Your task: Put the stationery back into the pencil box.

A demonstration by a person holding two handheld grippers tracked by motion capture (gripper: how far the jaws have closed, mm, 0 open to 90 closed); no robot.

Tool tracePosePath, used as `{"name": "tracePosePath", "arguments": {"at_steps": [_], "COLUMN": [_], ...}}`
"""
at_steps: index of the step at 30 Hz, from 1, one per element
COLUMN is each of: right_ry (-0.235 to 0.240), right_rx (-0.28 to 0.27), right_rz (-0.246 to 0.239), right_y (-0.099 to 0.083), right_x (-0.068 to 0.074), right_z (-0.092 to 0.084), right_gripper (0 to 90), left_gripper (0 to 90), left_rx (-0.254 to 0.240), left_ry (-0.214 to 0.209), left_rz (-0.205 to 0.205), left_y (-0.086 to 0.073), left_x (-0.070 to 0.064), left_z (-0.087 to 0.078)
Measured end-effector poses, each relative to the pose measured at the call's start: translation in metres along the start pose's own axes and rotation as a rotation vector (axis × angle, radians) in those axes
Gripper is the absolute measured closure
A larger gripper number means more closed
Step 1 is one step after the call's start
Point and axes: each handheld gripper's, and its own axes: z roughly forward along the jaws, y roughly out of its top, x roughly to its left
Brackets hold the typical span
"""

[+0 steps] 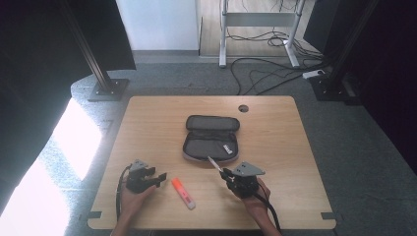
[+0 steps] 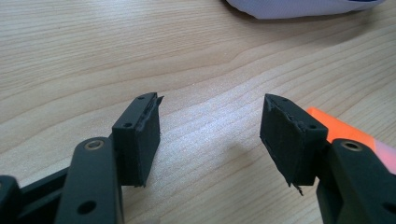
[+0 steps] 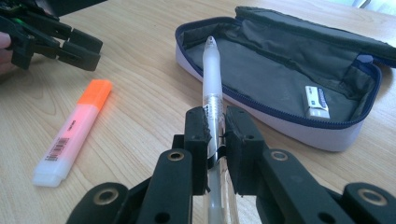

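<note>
Low and right of centre in the high view, the right gripper point(image 1: 225, 173) has its jaws clamped on a clear plastic pen point(image 1: 214, 163), whose free end slants up and left to the near rim of the open grey fabric pencil case point(image 1: 211, 145). In the right gripper view the pen point(image 3: 211, 74) rises from the bottom centre, pinched between the two black pads point(image 3: 197, 135), its tip over the case's blue zip edge; the case point(image 3: 280, 79) fills the upper right, lid folded back, with a small white eraser-like block point(image 3: 316, 101) in its right end.

The left gripper point(image 1: 160, 180) sits at the lower left of the high view, jaws spread wide with nothing between them; its own view shows bare wooden table point(image 2: 140, 56) in the gap. An orange highlighter with a white cap point(image 1: 183, 192) lies on the table between the two grippers, just right of the left one, untouched.
</note>
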Motion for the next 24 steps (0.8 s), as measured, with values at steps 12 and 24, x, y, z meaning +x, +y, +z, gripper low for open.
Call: {"name": "tracePosePath", "arguments": {"at_steps": [12,24], "right_ry": [0.0,-0.007], "right_rx": [-0.017,-0.035], "right_rz": [0.006,0.007], "right_y": [0.0032,0.0073], "right_x": [-0.0013,-0.0031], "right_z": [-0.0036,-0.0066], "right_gripper": [78.7,78.8], "left_gripper": [38.1,38.0], "left_rx": [0.0,0.0], "left_ry": [0.0,0.001], "left_rz": [0.0,-0.004], "left_y": [0.0,0.0], "left_x": [0.0,-0.0001], "left_z": [0.0,0.0]}}
